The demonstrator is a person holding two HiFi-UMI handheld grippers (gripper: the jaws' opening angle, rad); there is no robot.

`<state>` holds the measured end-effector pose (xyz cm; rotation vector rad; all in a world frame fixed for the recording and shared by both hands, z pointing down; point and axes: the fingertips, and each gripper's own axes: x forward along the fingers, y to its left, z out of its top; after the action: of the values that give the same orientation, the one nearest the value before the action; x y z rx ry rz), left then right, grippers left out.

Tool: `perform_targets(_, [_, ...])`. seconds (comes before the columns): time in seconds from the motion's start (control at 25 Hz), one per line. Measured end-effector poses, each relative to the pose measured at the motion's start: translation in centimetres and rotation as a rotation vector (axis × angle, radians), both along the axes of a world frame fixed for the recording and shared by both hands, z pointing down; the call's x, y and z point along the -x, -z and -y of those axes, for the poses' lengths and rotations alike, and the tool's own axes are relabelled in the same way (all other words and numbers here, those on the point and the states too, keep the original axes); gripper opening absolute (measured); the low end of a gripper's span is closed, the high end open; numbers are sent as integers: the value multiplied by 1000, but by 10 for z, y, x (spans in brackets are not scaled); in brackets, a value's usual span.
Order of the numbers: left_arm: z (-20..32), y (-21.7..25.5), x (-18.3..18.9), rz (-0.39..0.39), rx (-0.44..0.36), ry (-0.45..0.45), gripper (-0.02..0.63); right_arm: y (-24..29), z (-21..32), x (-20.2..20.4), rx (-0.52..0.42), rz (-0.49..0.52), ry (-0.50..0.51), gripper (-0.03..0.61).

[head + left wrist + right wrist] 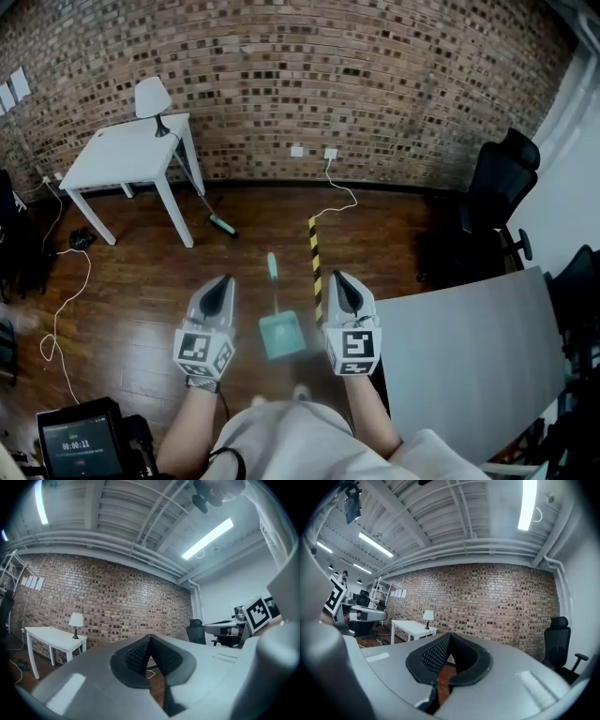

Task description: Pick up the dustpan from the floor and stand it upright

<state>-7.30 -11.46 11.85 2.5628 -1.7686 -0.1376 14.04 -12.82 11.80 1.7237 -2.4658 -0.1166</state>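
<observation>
A teal dustpan point(279, 330) lies flat on the wooden floor, its long handle point(273, 272) pointing away toward the brick wall. My left gripper point(224, 281) hovers to the left of it and my right gripper point(338, 278) to the right, both held up and level. Each has its jaws shut with nothing between them. In the left gripper view my left gripper point(149, 639) aims at the brick wall, and in the right gripper view my right gripper point(450, 637) does the same. The dustpan is out of sight in both gripper views.
A white table point(127, 155) with a lamp point(152, 98) stands at the back left, a broom point(221, 223) leaning by it. A yellow-black strip point(316, 267) runs along the floor. A grey desk point(469, 337) and black chairs point(502, 187) fill the right. Cables point(66, 300) trail at left.
</observation>
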Motion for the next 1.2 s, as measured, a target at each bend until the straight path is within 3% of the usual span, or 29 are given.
perform_targets(0.24, [-26,-11,8,14,9,-4,0,-1,-25,15,0,-63,30,12])
perform_targets(0.44, [-75,-38,12,32,48,-16,0,-18,-73,10,48,61,-3,12])
perform_targets(0.68, [-150,-32,-12,63,11,-22,0,-11,-151,0,-2,67,50,12])
perform_targets(1.0, [-310,-6,-75,99,-80,12,0,8,-307,-49,-74,114,82,12])
perform_targets(1.2, [-396,18,-109,98,-101,33,0,22,-390,-95,-61,125,71,12])
